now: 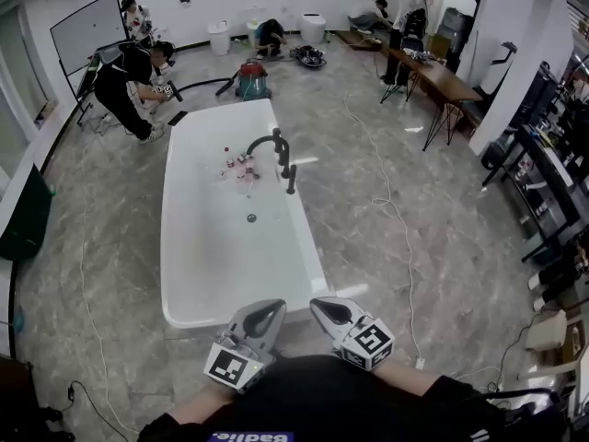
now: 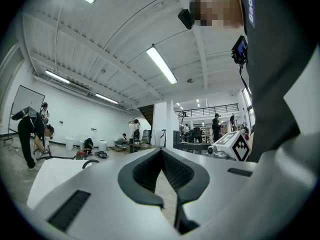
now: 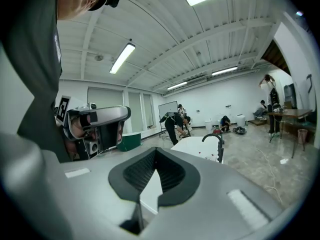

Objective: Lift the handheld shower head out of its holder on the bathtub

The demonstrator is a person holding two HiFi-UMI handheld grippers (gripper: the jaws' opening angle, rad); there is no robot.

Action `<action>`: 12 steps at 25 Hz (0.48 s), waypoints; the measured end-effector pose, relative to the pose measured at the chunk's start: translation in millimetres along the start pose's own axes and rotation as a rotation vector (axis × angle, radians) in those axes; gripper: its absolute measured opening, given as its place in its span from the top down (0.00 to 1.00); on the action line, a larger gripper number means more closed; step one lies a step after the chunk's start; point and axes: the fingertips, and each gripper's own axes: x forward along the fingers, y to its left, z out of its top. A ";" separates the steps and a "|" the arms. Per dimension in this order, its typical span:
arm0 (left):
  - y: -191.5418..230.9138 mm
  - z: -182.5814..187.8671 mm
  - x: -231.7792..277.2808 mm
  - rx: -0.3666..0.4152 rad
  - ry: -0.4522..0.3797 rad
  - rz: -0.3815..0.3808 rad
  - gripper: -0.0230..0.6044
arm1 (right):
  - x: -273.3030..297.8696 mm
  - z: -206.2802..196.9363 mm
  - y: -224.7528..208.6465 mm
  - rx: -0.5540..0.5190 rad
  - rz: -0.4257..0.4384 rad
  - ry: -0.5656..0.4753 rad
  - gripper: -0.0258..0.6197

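The left tongs [image 2: 161, 153] are pressed together, pointing level across the room; the white bathtub [image 2: 52, 176] and its black faucet [image 2: 90, 162] lie lower left.

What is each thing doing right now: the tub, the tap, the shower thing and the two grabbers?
Bathtub: looks dry, no water showing.
Faucet: not running.
Handheld shower head: upright in its holder on the tub's rim, untouched.
Left gripper: shut, empty, held near the person's body.
Right gripper: shut, empty, held near the person's body.
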 end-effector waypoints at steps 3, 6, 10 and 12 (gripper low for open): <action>51.4 1.2 14.9 -0.013 0.010 -0.043 0.96 | 46.3 13.1 -19.7 0.016 -0.040 0.002 0.96; 93.0 -2.4 30.0 -0.032 0.022 -0.075 0.96 | 82.0 18.5 -33.5 0.021 -0.066 0.009 0.96; 122.6 -3.4 51.5 -0.060 0.018 -0.106 0.96 | 106.1 18.9 -53.6 0.035 -0.093 0.038 0.96; 130.5 -7.5 60.9 -0.065 0.027 -0.115 0.95 | 114.2 19.8 -64.8 0.036 -0.102 0.037 0.96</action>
